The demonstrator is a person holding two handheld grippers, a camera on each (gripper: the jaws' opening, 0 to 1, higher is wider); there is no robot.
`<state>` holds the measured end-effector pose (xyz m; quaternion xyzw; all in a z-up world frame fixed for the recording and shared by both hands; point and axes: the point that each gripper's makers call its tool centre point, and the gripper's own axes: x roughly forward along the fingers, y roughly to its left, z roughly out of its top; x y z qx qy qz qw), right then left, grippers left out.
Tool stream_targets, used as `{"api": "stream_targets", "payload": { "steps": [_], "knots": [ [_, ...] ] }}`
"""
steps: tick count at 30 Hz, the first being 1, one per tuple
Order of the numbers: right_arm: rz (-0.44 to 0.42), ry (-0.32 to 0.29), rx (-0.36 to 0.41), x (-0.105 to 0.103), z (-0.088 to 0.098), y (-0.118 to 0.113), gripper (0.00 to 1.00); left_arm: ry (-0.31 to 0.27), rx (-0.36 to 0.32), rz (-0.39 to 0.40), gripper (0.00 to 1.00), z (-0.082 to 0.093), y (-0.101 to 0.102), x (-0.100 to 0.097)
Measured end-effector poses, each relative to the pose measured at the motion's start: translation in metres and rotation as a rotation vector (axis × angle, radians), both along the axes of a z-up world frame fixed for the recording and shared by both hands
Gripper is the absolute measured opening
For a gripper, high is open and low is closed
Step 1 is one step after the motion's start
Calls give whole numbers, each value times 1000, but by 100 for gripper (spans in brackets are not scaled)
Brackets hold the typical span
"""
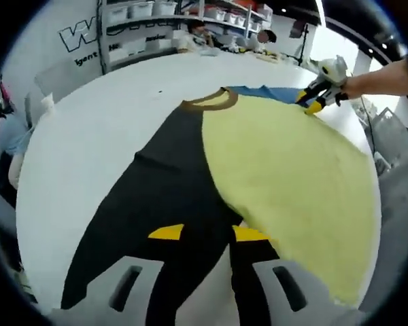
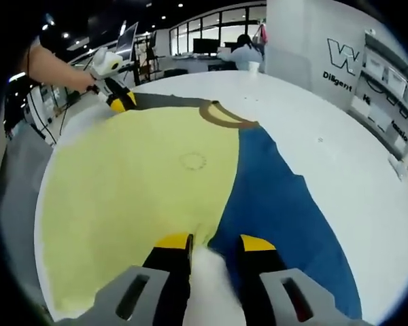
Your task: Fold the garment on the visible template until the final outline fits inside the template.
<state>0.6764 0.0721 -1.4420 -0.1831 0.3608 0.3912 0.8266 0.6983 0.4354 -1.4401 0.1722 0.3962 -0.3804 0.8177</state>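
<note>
Left gripper view looks along the left gripper [image 1: 207, 234], whose 2 black jaws with yellow tips rise from the bottom centre of the frame. The jaws stand apart, and both tips rest on the garment [image 1: 285, 170] where its black sleeve [image 1: 156, 197] meets the pale yellow body. The sleeve runs from the brown collar [image 1: 211, 102] in the upper centre down to the lower left. The yellow body fills the right half of the frame, lying flat on the white table [image 1: 88, 136]. A strip of blue sleeve [image 1: 272, 93] shows beyond the collar. In the upper right, the right gripper [image 1: 317, 102] is held by a person's hand [image 1: 353, 85] at the garment's far edge; I cannot tell from here how its jaws stand. Shelves with bins [image 1: 149, 20] line the top of the frame.

Right gripper view shows the right gripper [image 2: 214, 243] at the bottom centre, jaws apart, with the tips at the garment's edge where yellow body [image 2: 136, 190] and blue sleeve [image 2: 279, 204] meet. White table [image 2: 340, 156] shows between the jaws. The brown collar [image 2: 221, 115] lies in the upper centre. In the upper left, the left gripper [image 2: 119, 102] sits at the far edge on the black sleeve [image 2: 163, 102], held by a hand [image 2: 85, 80]. A seated person [image 2: 245, 51] is at the top, beside a wall with lettering [image 2: 343, 64].
</note>
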Motion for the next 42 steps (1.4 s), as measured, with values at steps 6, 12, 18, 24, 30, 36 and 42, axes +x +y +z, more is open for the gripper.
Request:
{"api": "stream_targets", "payload": {
  "steps": [6, 12, 18, 24, 30, 36, 42],
  "knots": [
    [4, -9, -1, 0, 0, -6, 12, -53, 65, -93, 6, -1, 2, -1],
    [3, -10, 3, 1, -1, -7, 10, -43, 50, -95, 6, -2, 7, -2],
    [-14, 11, 21, -3, -1, -6, 10, -29, 40, -91, 6, -2, 16, 0],
    [-170, -1, 177, 15, 30, -10, 20, -36, 25, -83, 26, 1, 1, -1],
    [-202, 3, 22, 25, 10, -43, 15, -37, 29, -90, 24, -1, -2, 0],
    [-241, -36, -38, 37, 6, -64, 23, -35, 27, -88, 23, -1, -4, 2],
    [-358, -66, -46, 44, 2, -86, 17, -32, 21, -66, 27, -1, -1, 5]
  ]
}}
